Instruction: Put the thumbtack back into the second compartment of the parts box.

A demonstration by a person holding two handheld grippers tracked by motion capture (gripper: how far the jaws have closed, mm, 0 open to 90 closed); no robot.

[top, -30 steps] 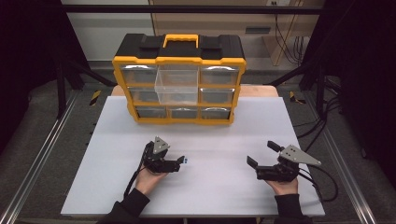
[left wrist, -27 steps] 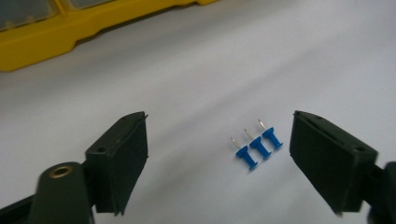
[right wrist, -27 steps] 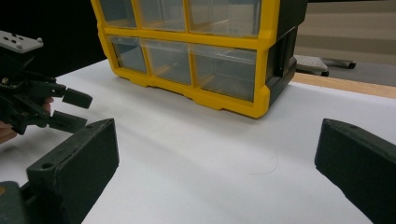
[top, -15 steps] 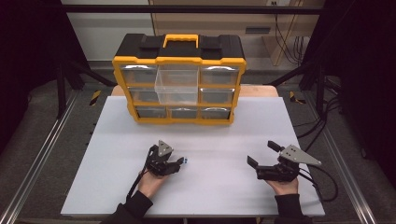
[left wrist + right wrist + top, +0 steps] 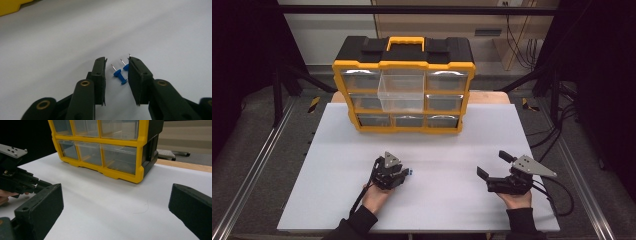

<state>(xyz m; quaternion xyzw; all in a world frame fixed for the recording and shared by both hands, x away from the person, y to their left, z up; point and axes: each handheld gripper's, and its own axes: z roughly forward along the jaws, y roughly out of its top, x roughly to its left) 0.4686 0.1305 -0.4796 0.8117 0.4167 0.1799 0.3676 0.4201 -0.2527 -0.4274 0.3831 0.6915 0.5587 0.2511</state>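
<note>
Near the front edge of the white bench (image 5: 337,150), left of its middle: left claw (image 5: 117,63), lowered to the surface, jaws narrow after just closing in, not yet pressing on anything. Between those jaws, lying on the bench: two blue push pins (image 5: 119,75), metal points tilted up and away, the nearer one in the gap, the farther one just beside the right-hand jaw, whether touching it hard to tell. In the high view, the same pins a small blue speck (image 5: 411,173) just off the tip of the left claw (image 5: 404,172). Toward the front right corner of the bench: right claw (image 5: 492,165), held in a hand, jaws spread wide, nothing between them, well apart from the pins. At the back edge, in the middle: yellow and black drawer box (image 5: 404,85) with clear drawers, one clear drawer (image 5: 402,91) in the middle column pulled out toward the front
</note>
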